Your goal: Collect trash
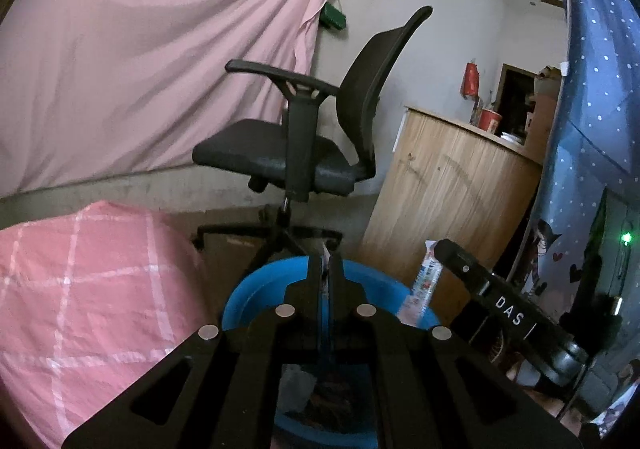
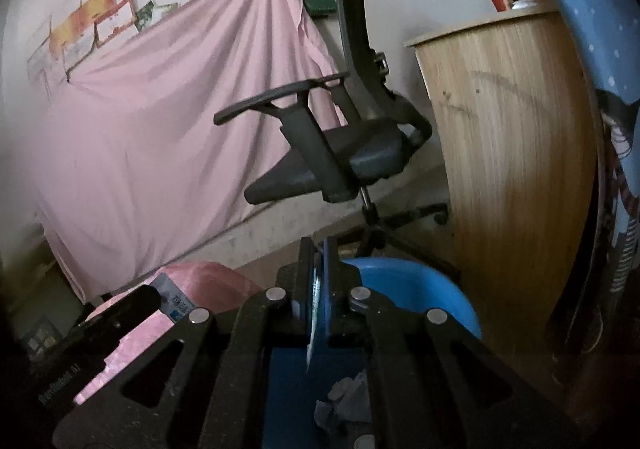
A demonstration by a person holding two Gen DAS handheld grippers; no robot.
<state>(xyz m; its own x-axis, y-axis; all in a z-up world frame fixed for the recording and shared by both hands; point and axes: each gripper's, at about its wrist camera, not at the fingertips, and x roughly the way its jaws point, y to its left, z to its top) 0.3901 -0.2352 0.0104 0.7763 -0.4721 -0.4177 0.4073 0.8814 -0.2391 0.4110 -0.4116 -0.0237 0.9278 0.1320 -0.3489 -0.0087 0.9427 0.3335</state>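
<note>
My left gripper [image 1: 328, 269] is shut on a thin wrapper [image 1: 325, 249] whose edge sticks up between the fingers. It hangs over a blue basin [image 1: 256, 297] that holds a grey crumpled scrap [image 1: 296, 385] and some brown trash. To its right, the right gripper [image 1: 440, 249] holds a white and blue printed packet [image 1: 424, 281] above the basin's rim. In the right wrist view my right gripper [image 2: 316, 269] is shut on that flat packet [image 2: 316, 293], edge-on, over the blue basin [image 2: 420, 285]. The left gripper's body [image 2: 120, 313] is at the lower left with its wrapper [image 2: 176, 301].
A black office chair [image 1: 288, 153] stands just behind the basin. A wooden cabinet [image 1: 448, 201] is to the right, with a blue dotted cloth [image 1: 592, 89] beside it. A pink checked quilt [image 1: 80, 289] lies to the left, below a pink sheet [image 1: 140, 69] on the wall.
</note>
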